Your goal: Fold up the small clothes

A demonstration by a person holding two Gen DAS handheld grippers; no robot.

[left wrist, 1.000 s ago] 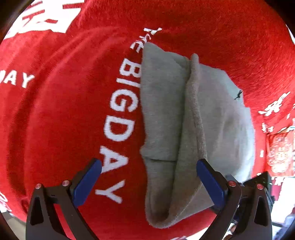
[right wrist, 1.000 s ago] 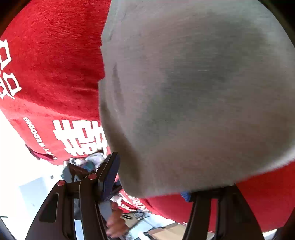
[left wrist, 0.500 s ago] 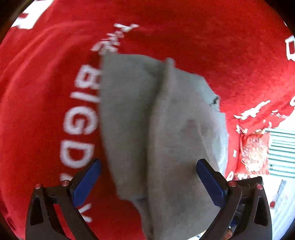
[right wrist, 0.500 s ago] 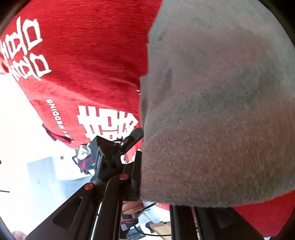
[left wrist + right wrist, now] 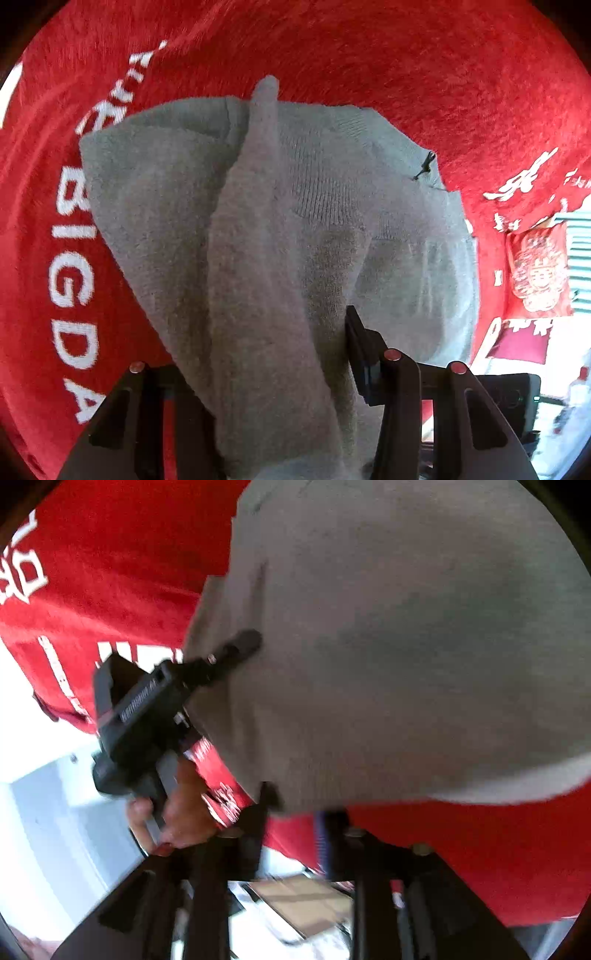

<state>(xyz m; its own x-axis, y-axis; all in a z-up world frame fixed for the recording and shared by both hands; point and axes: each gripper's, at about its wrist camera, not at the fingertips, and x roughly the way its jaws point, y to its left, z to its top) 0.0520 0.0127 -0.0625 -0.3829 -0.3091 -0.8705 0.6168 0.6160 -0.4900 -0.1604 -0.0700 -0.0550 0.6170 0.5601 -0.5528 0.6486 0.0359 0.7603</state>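
Note:
A small grey knitted garment (image 5: 332,192) lies folded on a red blanket (image 5: 406,59) with white lettering. In the left wrist view its raised middle fold runs down between the jaws of my left gripper (image 5: 264,328). Those jaws are closing, the right pad touches the fold and the left finger is hidden under the cloth. The right wrist view shows the same garment (image 5: 406,646) filling the frame, with the left gripper (image 5: 236,646) at its left edge, held by a hand (image 5: 177,805). My right gripper (image 5: 297,808) sits at the garment's near hem with its jaws opening and a gap between them.
The blanket's edge (image 5: 66,686) drops off at the left of the right wrist view, with pale floor beyond. A cardboard piece (image 5: 295,901) lies below the right gripper. A red printed hanging (image 5: 539,273) shows at the right of the left wrist view.
My left gripper slid across over the grey garment and narrowed its jaws around the fold. The right gripper closed on the hem, then opened again and rose a little; the left gripper came into its view.

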